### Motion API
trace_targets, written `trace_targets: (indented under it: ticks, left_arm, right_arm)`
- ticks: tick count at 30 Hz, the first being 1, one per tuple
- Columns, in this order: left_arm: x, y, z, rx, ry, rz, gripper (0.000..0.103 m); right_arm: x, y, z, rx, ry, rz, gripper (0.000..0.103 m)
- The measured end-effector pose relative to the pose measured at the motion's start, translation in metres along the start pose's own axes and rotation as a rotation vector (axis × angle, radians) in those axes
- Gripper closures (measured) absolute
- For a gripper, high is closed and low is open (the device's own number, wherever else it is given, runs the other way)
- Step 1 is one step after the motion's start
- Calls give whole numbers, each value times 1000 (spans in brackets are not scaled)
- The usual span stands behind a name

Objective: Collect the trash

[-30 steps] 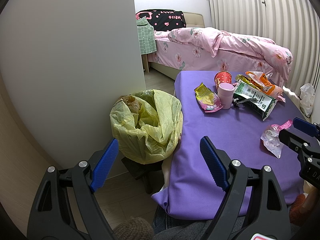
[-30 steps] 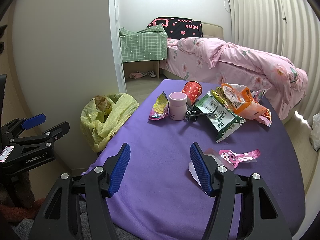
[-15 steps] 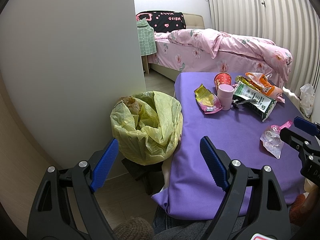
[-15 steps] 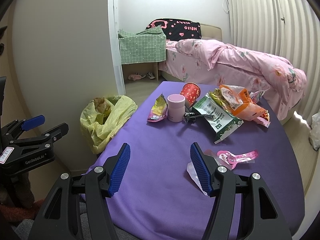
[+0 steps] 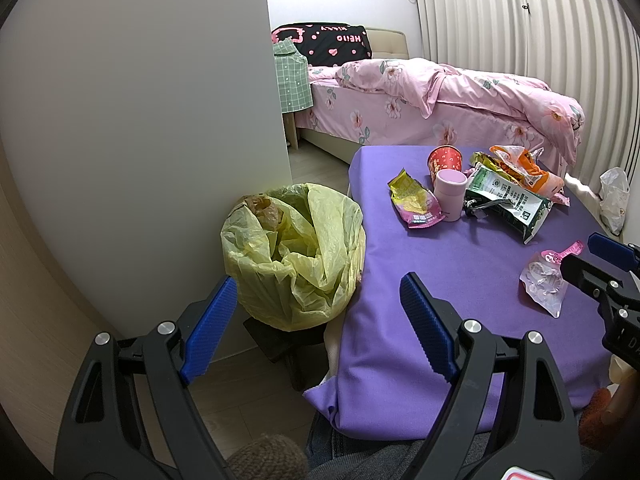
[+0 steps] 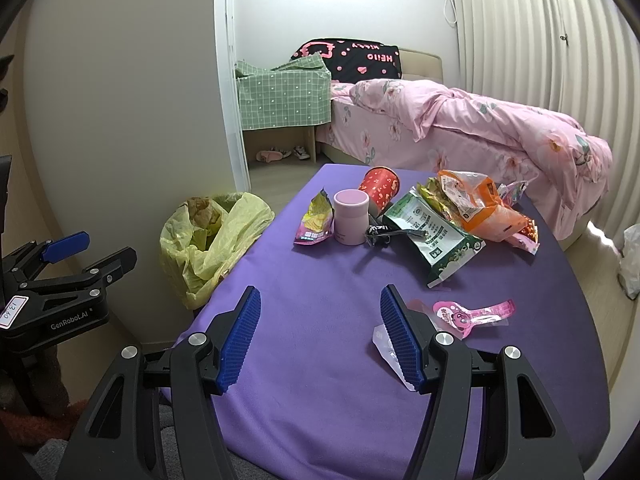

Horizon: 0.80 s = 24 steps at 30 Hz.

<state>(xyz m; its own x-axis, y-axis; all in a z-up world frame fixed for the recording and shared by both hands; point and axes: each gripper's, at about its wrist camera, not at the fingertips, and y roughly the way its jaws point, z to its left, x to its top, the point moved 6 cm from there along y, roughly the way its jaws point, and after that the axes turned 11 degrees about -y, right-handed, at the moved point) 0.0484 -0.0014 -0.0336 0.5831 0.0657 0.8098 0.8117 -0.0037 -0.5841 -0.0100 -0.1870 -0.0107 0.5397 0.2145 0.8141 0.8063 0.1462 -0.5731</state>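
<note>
Little is changed from before: both the left gripper (image 5: 316, 320) and right gripper (image 6: 320, 336) are kept spread wide, empty. Crinkled foil wrappers (image 6: 436, 232) are strewn on the purple cloth (image 6: 320, 280); a yellow plastic bag (image 5: 296, 256) is seen beside it.

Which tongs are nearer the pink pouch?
Right. The right tongs sit just beside the pink pouch; the left tongs hang by the trash bag.

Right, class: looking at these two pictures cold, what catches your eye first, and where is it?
First, the purple tablecloth, with a heap of snack wrappers at its far end beside a pink cup. Next, the yellow-lined trash bin on the floor off the table's left edge. An open blue-padded claw fills each foreground: left claw, right claw.
</note>
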Motion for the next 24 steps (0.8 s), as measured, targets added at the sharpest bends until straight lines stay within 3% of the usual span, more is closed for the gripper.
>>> trace_targets:
  ticks: [18,24]
  left_arm:
    - [6,3,-6,-27,20,24,23]
    - [20,27,-17,-50,17,27,23]
  right_arm:
    - [-3,10,-4,40,10,20,44]
    - [-8,23,-28,-21,-11,40,44]
